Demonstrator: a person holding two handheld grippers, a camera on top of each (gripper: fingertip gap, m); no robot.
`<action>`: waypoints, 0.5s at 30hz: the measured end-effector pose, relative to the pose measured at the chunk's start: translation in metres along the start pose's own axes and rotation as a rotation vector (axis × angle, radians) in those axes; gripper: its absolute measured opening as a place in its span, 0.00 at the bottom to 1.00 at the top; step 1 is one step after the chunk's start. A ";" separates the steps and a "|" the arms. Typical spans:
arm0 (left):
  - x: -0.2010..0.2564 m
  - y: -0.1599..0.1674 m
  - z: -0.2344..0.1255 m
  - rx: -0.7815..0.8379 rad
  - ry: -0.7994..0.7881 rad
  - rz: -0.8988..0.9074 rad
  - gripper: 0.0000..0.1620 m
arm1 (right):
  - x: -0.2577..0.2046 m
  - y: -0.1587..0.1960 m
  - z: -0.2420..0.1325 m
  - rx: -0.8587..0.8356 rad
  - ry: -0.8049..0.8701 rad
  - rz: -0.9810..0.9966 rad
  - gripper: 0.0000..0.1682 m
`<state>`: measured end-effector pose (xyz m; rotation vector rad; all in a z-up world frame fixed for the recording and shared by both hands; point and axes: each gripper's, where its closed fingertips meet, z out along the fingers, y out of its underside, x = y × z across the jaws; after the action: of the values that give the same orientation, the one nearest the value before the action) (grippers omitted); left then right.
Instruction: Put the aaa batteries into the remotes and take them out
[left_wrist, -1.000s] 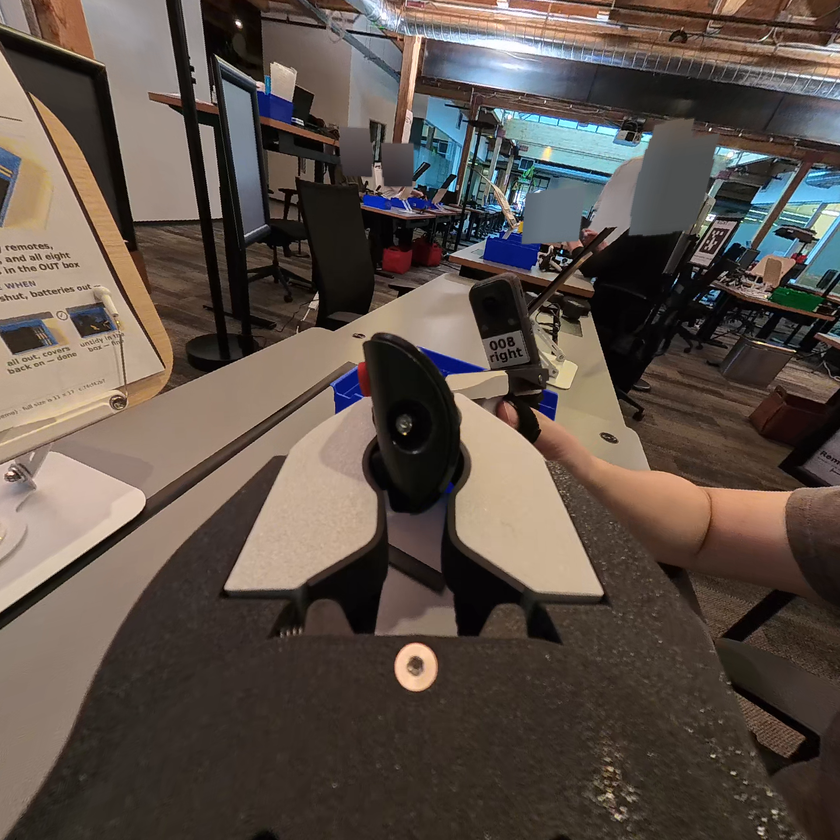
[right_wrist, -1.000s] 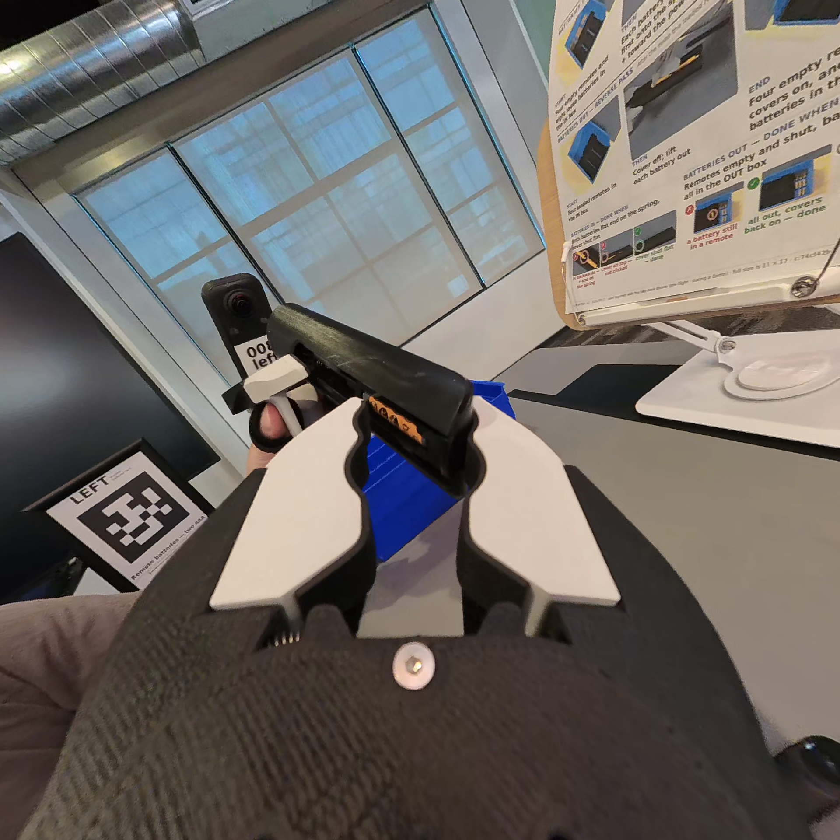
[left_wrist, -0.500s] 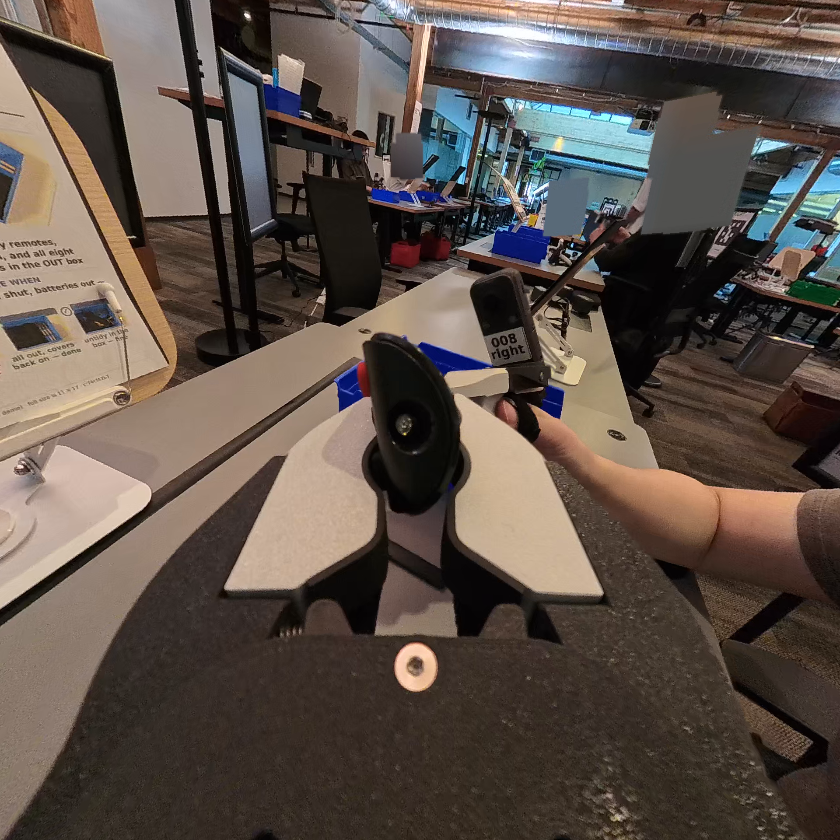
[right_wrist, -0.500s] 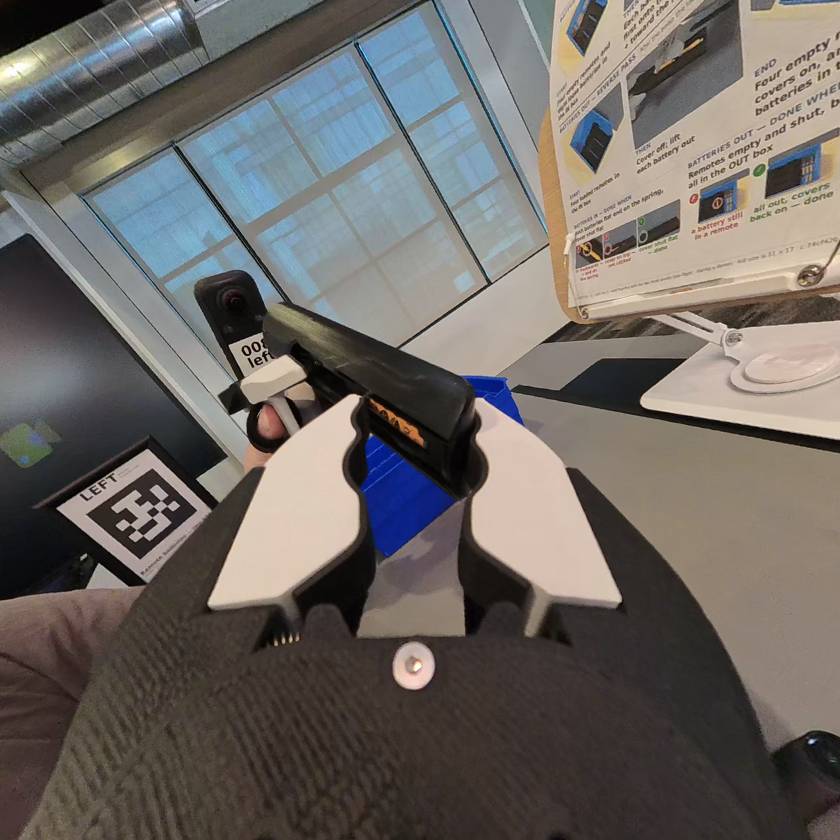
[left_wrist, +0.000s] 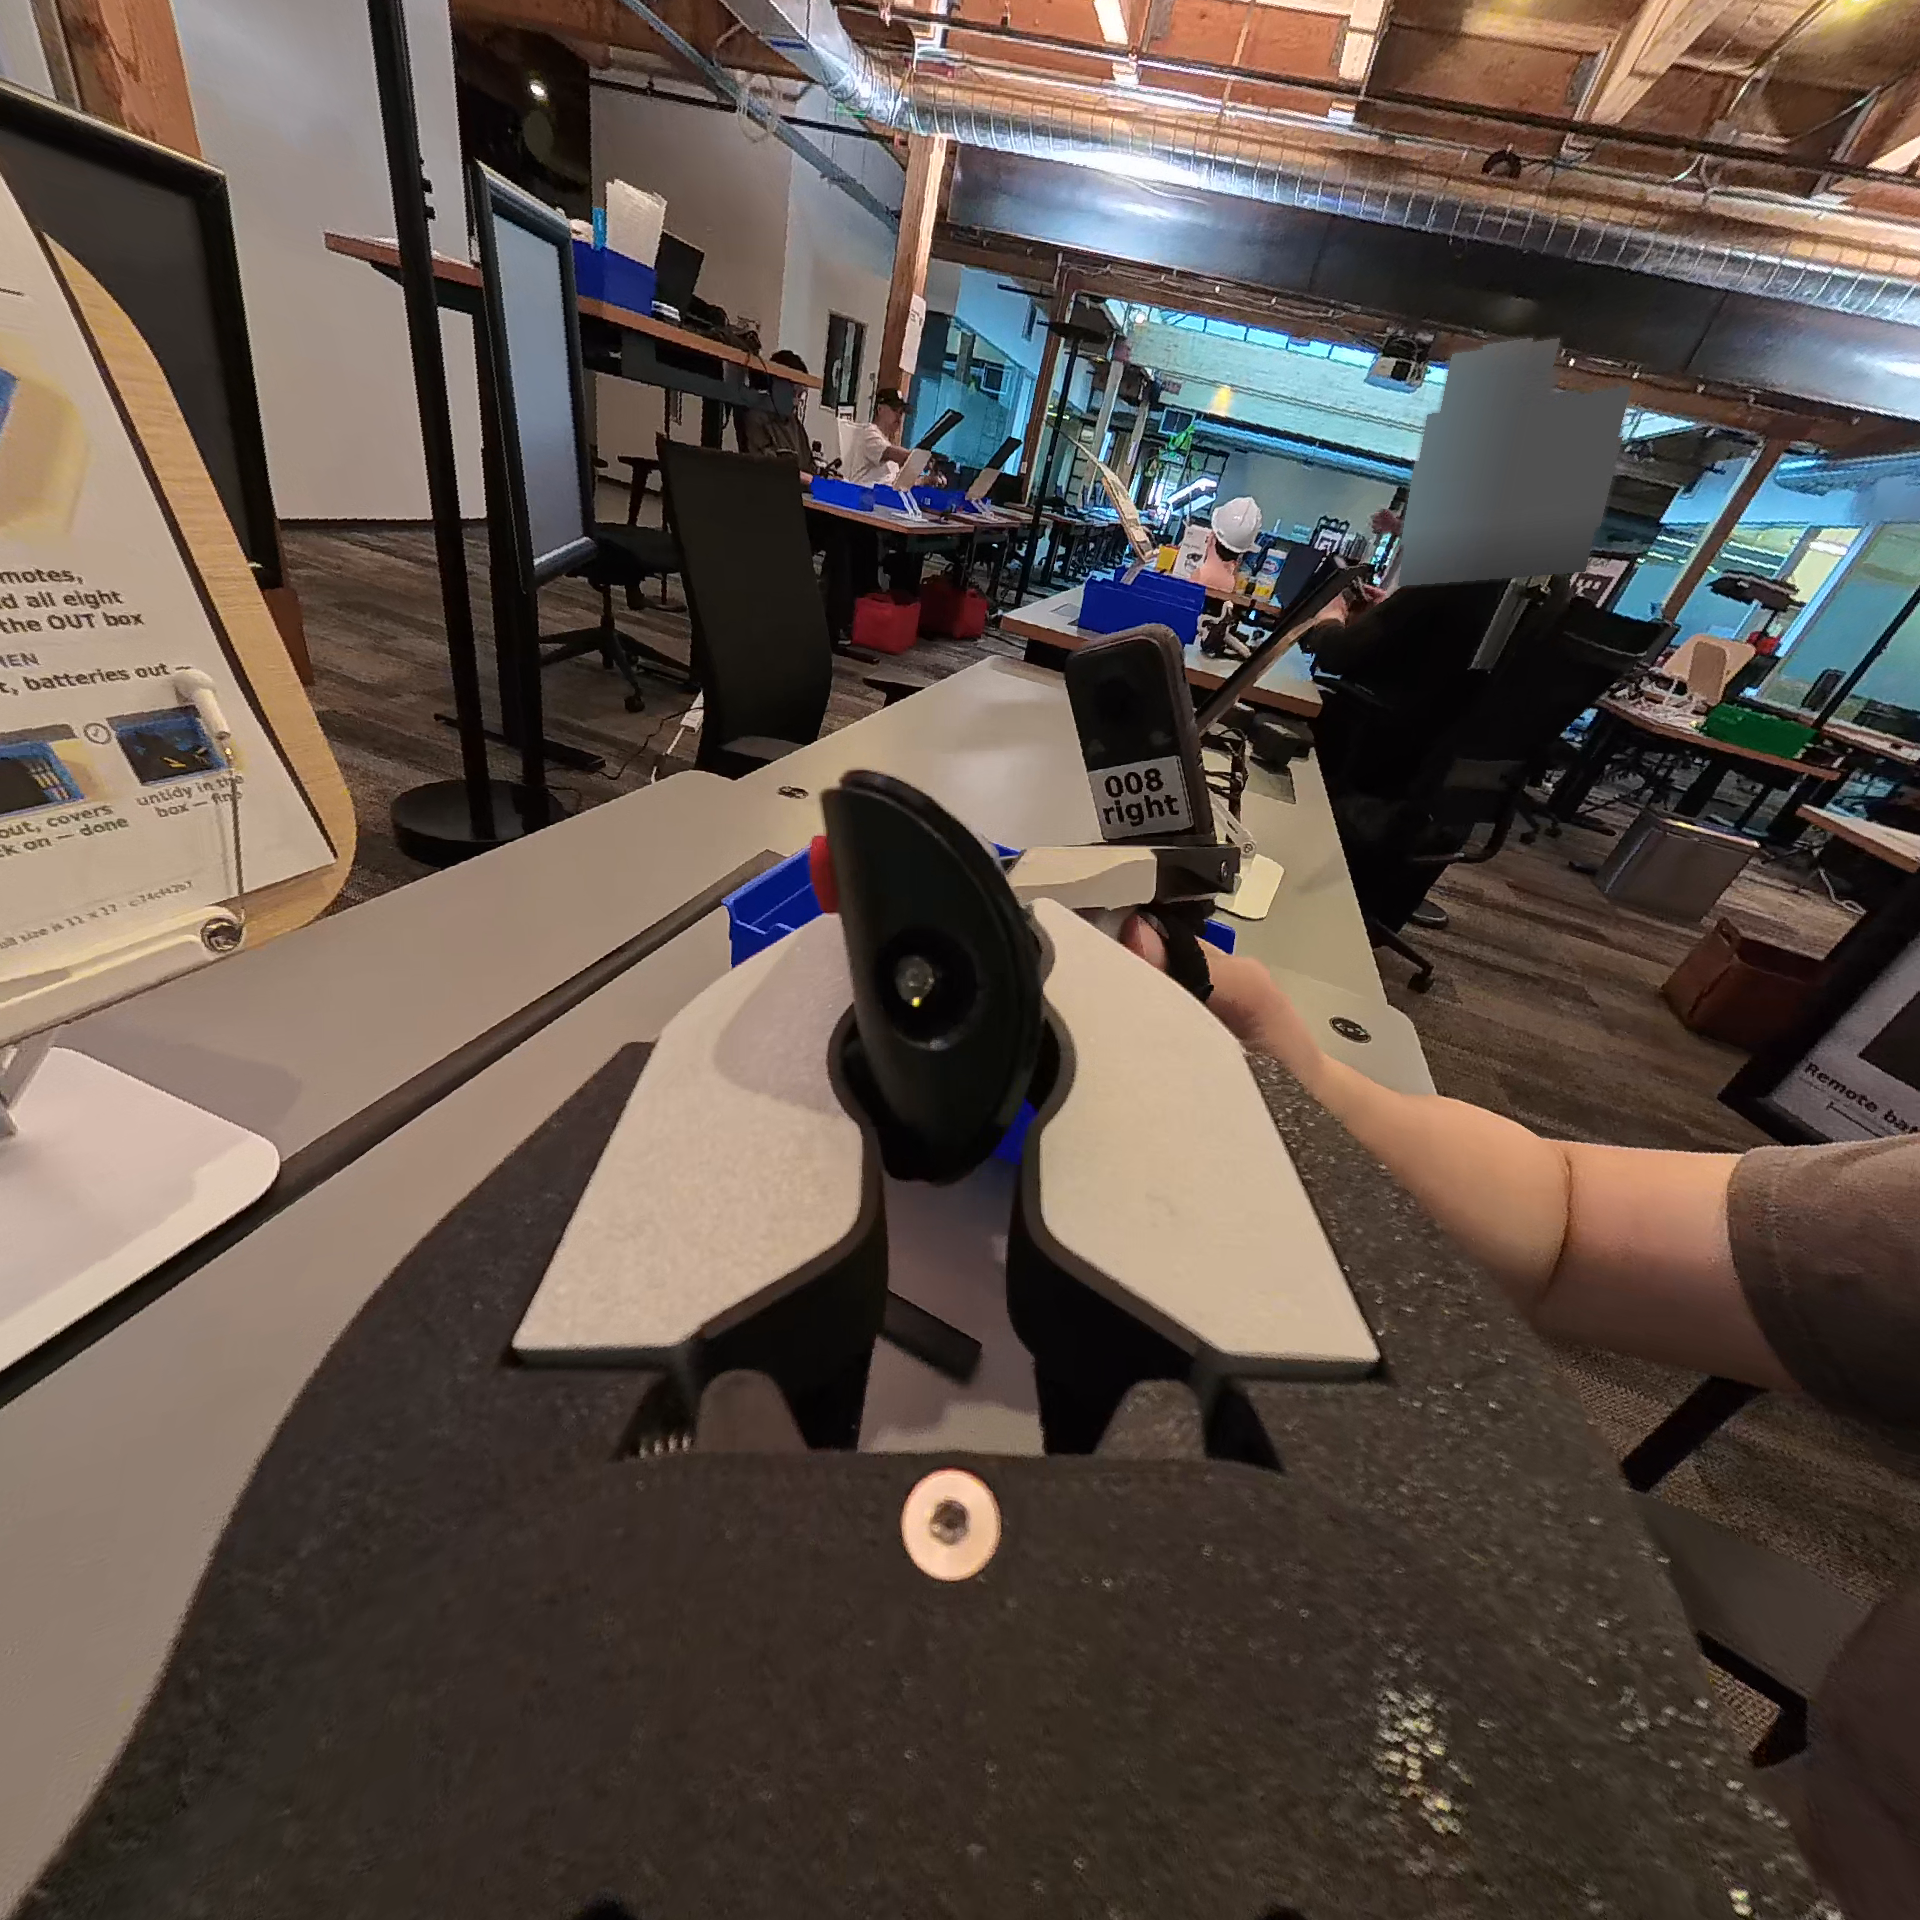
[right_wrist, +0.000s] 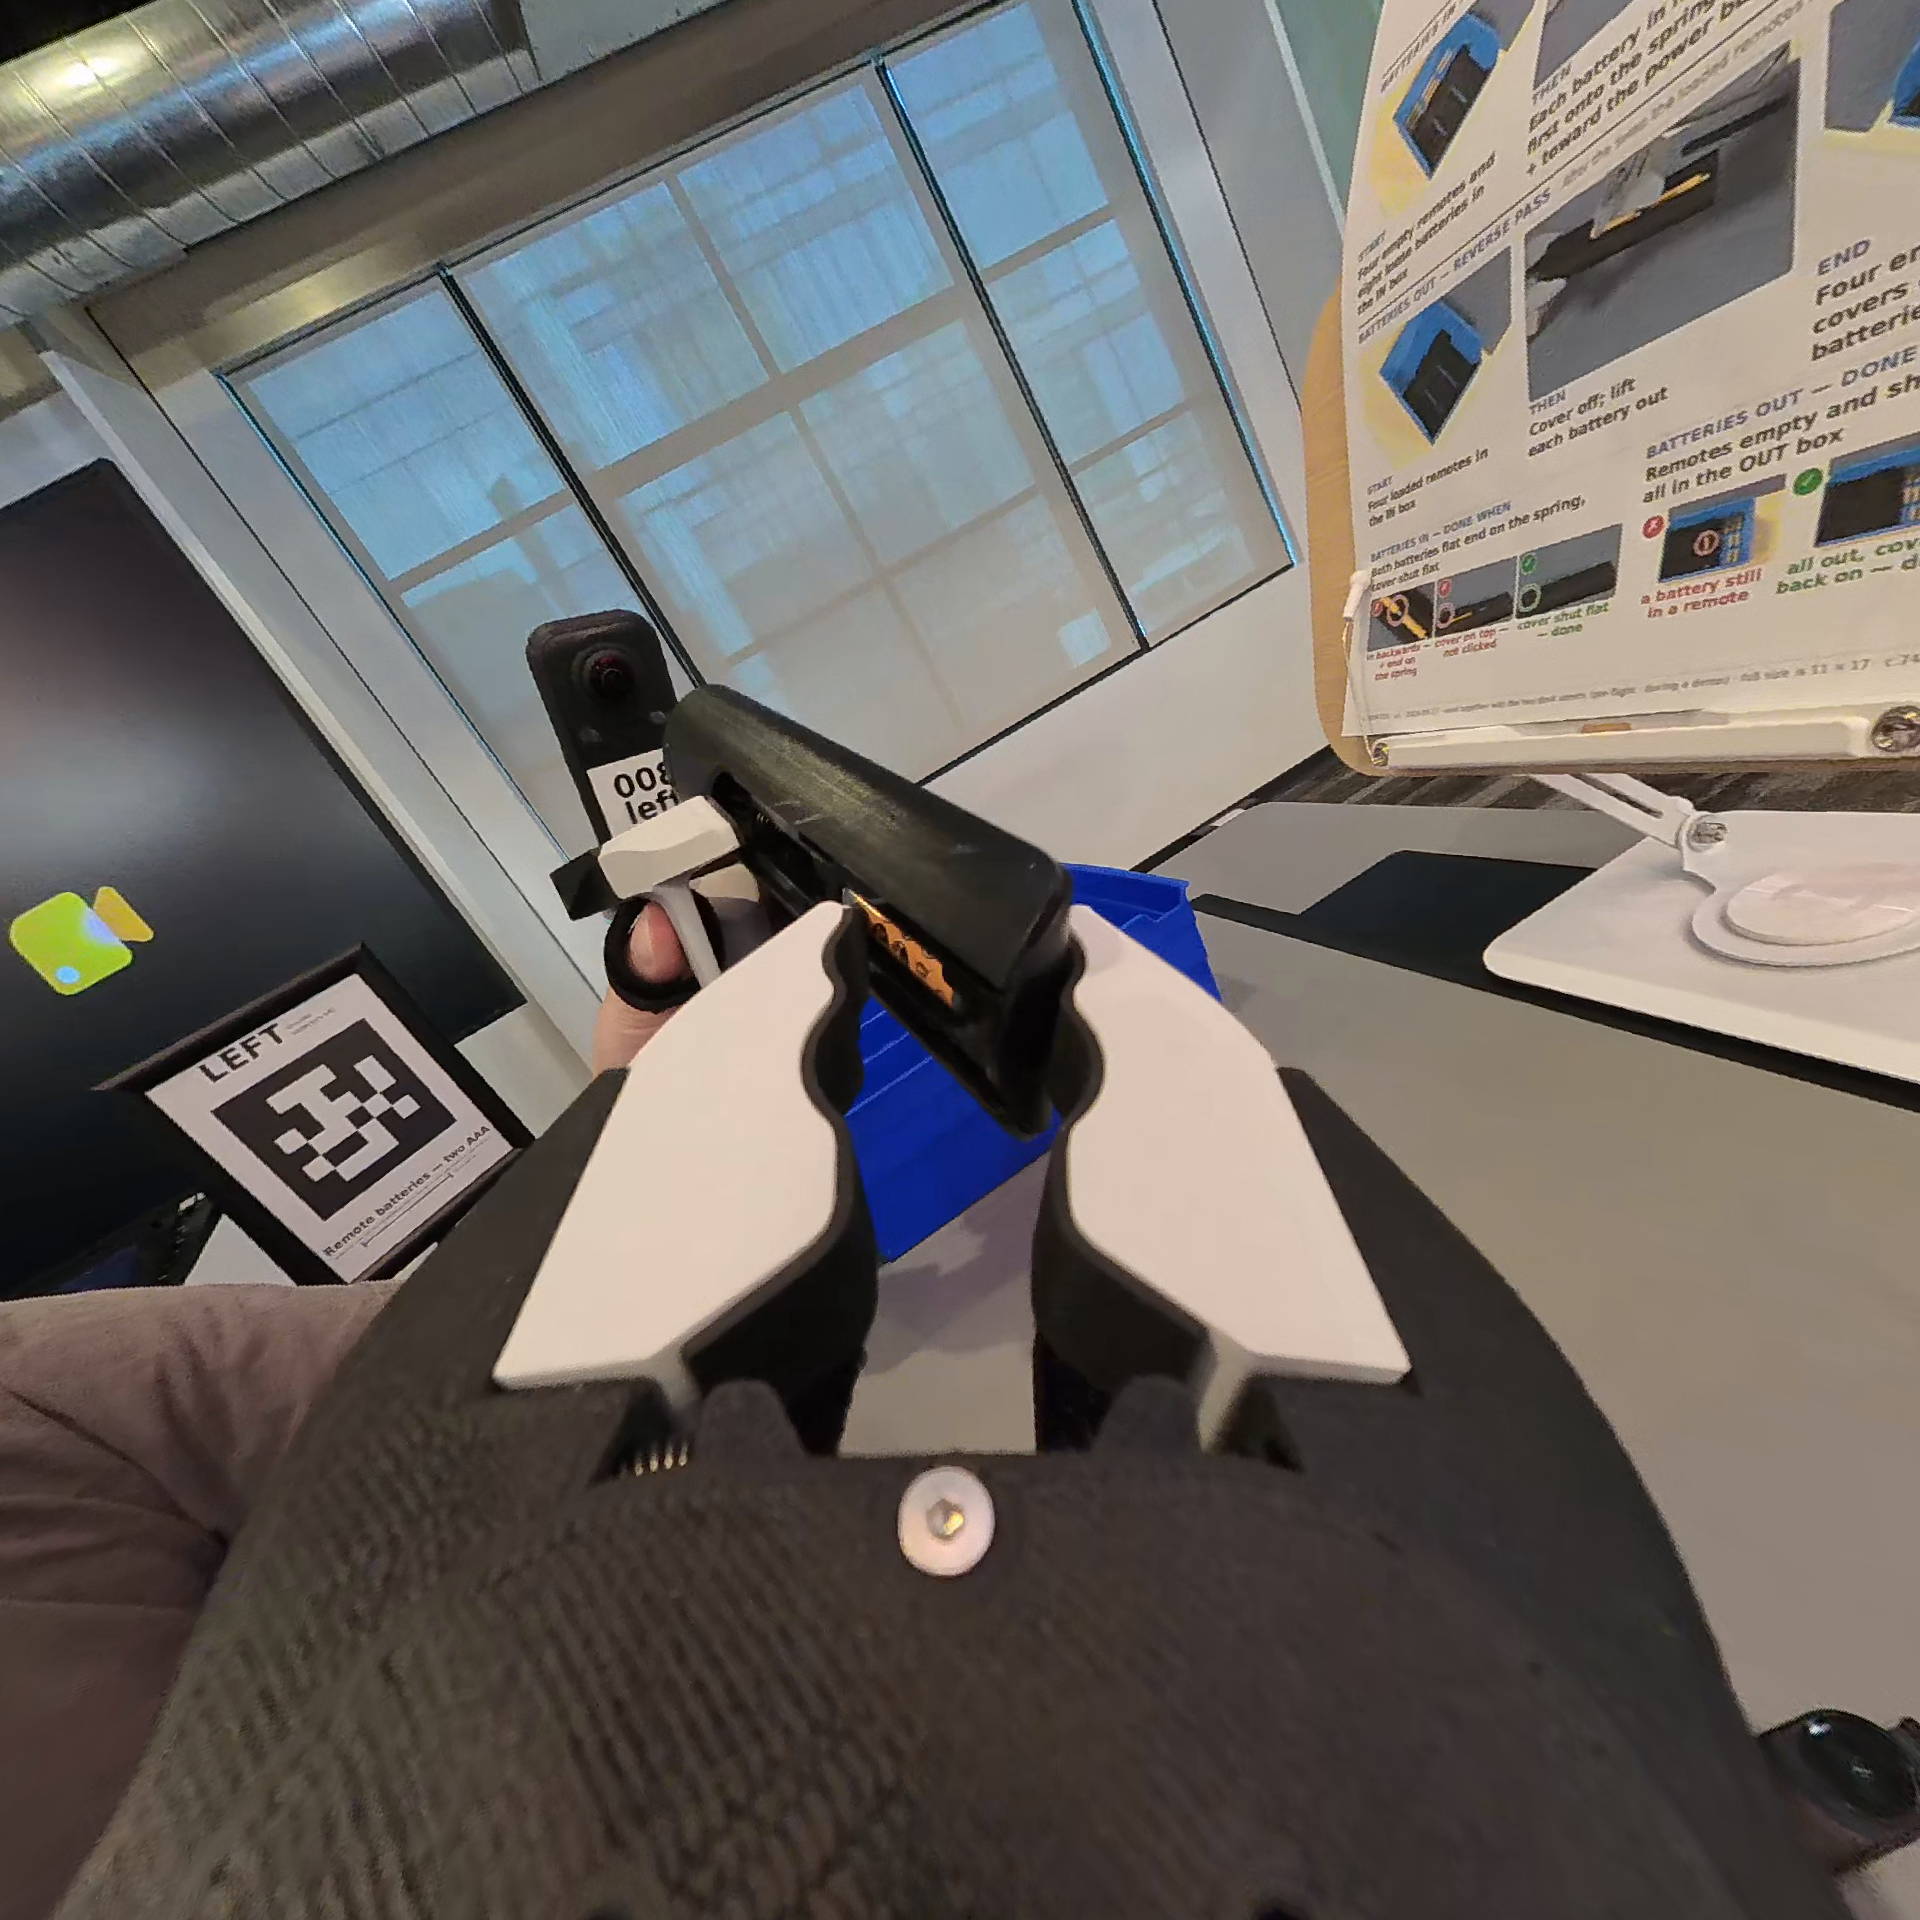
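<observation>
Glossy black plastic on the remote (left_wrist: 935, 987); matt, grainy pale plastic on fingers (left_wrist: 727, 1164), rough black foam-like body behind. Smooth matt grey table (right_wrist: 1558, 1195), shiny blue plastic bin (right_wrist: 925, 1153), wood-backed paper sheet (right_wrist: 1621, 364) far right.

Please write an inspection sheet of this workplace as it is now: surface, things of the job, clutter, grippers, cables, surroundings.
Surface: grey table, mostly bare.
Job's things: one black remote held in the air by both grippers, one at each end; battery bay open, something orange inside; loose batteries not seen. Blue bin on the table behind it.
Clutter: instruction sheet on a white stand.
Grippers: left gripper shut on the remote's end; right gripper shut on the other end.
Cables: nothing seen on the table.
Surroundings: open workshop with desks, black chair, people at far tables, large window, framed marker sign.
</observation>
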<state>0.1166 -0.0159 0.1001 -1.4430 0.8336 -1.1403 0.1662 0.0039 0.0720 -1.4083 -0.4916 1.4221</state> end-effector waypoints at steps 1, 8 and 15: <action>0.000 0.000 0.000 -0.001 0.002 0.003 0.14 | -0.001 0.000 0.000 -0.003 -0.005 0.000 0.20; 0.003 -0.004 -0.004 0.004 0.044 -0.018 0.14 | -0.009 -0.003 0.000 -0.022 -0.042 -0.013 0.18; 0.007 -0.008 -0.008 0.004 0.082 -0.032 0.14 | -0.018 -0.005 0.001 -0.037 -0.094 -0.022 0.16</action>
<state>0.1103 -0.0232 0.1089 -1.4180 0.8676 -1.2317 0.1630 -0.0095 0.0850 -1.3656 -0.5946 1.4725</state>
